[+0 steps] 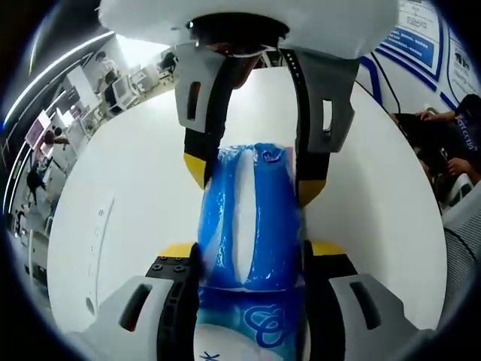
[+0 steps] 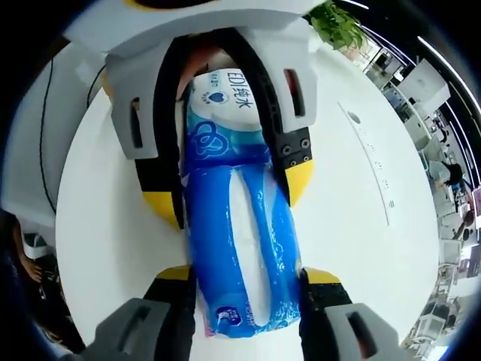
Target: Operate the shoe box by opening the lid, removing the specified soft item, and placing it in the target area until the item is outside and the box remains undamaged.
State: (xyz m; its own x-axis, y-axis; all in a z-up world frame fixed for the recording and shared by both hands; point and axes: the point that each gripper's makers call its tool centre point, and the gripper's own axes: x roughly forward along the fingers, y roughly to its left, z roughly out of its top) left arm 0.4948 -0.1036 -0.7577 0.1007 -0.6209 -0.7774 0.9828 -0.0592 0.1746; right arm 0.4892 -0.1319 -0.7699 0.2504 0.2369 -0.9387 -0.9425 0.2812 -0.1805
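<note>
Blue-and-white plastic-wrapped soft tissue pack [image 1: 252, 226] hung over the white table [image 1: 113, 226], its 6 o'clock end clamped by the left gripper [image 1: 252, 259], its 12 o'clock end by the right gripper [image 2: 248, 289]; lowering both together seemed wisest.

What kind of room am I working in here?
Probably an open office or lab. Both grippers, left and right, grip a blue tissue pack over a round white table. Behind are desks with monitors, a potted plant, and wall posters.
</note>
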